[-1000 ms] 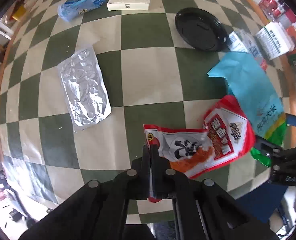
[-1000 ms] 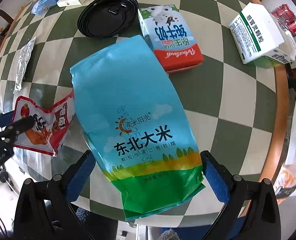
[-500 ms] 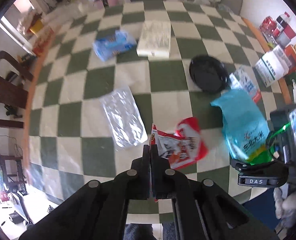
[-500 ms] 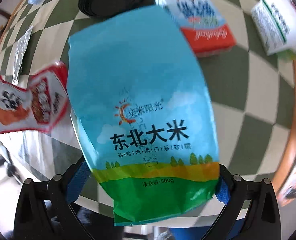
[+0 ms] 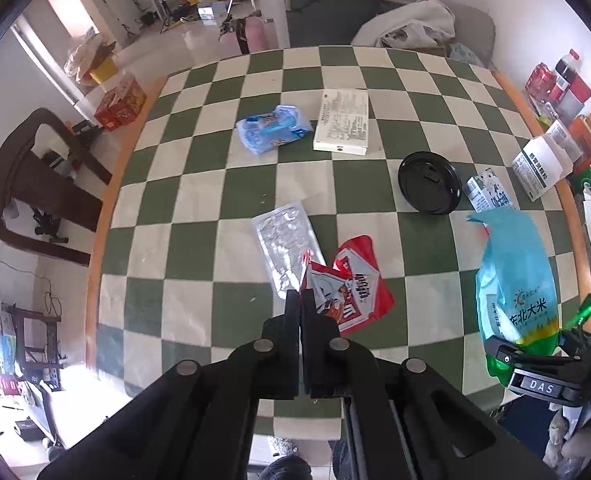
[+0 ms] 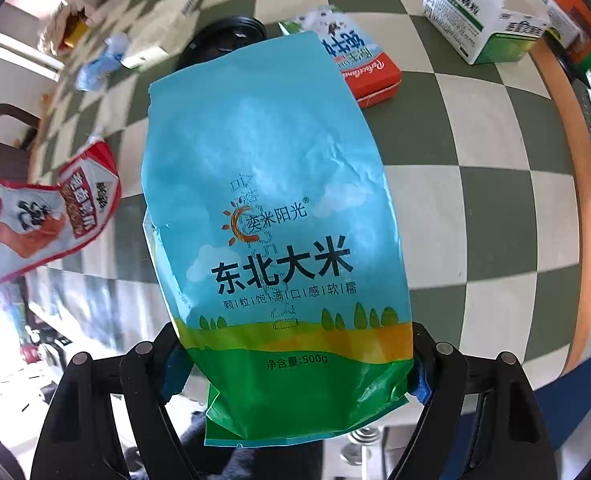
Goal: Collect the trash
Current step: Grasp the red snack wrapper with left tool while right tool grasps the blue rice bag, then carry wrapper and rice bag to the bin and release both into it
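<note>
Closing right hand-held gripper (image 6: 295,368) around 东北大米 rice bag (image 6: 271,200), 500g, left hand-held gripper (image 5: 301,304) clamped on red snack wrapper (image 5: 351,292)

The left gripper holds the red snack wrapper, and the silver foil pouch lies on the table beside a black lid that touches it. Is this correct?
Not quite. The black lid does not touch the foil pouch; bare checkered table lies between them, as the left wrist view shows. The rest stands: the left gripper holds the red wrapper.
</note>
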`<state>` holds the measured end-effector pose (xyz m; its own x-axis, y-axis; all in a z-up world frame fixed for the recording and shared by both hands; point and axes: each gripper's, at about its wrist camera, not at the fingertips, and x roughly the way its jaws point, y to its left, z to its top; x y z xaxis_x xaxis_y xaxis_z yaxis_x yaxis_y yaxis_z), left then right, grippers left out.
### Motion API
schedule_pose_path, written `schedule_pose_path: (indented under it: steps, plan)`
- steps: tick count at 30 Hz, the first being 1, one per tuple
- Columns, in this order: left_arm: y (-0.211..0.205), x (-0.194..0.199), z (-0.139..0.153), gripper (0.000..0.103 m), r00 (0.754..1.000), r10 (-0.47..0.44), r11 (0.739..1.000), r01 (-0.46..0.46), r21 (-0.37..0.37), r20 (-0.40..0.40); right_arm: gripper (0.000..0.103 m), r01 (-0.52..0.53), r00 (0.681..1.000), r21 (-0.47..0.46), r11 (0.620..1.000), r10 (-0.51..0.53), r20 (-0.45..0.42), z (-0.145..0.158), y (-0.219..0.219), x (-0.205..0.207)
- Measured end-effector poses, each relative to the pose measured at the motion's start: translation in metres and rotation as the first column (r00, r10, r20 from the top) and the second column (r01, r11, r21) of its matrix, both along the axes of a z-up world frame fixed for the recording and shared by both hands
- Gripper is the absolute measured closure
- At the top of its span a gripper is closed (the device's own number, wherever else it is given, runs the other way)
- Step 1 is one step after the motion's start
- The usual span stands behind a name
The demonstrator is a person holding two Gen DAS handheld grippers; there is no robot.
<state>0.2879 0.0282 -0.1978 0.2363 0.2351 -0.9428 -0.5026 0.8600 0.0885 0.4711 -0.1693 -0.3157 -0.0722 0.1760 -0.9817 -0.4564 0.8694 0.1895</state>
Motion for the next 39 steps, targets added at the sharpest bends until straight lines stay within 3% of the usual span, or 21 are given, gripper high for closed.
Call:
schedule_pose_path:
  steps: [11,18,22,26,32,35,39]
  plan:
    - [-0.006,-0.079,0.034,0.103,0.998,-0.015,1.000,0.015,0.003,0.063,0.020,0.015,0.999,0.110,0.994,-0.019,0.033,0.042,0.001,-0.102]
    - [-0.010,-0.163,0.042,0.103,0.994,-0.043,0.999,0.046,-0.023,0.103,0.020,0.044,0.998,0.133,0.990,-0.050,0.048,0.055,0.004,-0.203]
    - [-0.011,-0.218,0.031,0.103,0.994,-0.052,0.996,0.058,-0.068,0.092,0.020,0.088,0.994,0.128,0.988,-0.094,0.047,0.054,-0.009,-0.265]
    - [-0.015,-0.261,0.000,0.103,0.997,-0.061,0.986,0.068,-0.149,0.051,0.020,0.125,0.992,0.110,0.986,-0.127,0.008,0.035,-0.018,-0.328]
    - [-0.018,-0.299,-0.063,0.103,0.997,-0.051,0.968,0.037,-0.249,-0.051,0.020,0.166,0.982,0.035,0.986,-0.162,-0.096,-0.029,-0.028,-0.405]
    - [-0.015,-0.303,-0.109,0.103,0.994,-0.044,0.961,0.014,-0.277,-0.104,0.020,0.160,0.978,-0.008,0.987,-0.159,-0.137,-0.066,-0.028,-0.424]
    - [-0.008,-0.300,-0.189,0.103,0.985,-0.024,0.952,-0.030,-0.305,-0.170,0.020,0.134,0.971,-0.061,0.989,-0.143,-0.193,-0.138,-0.024,-0.438]
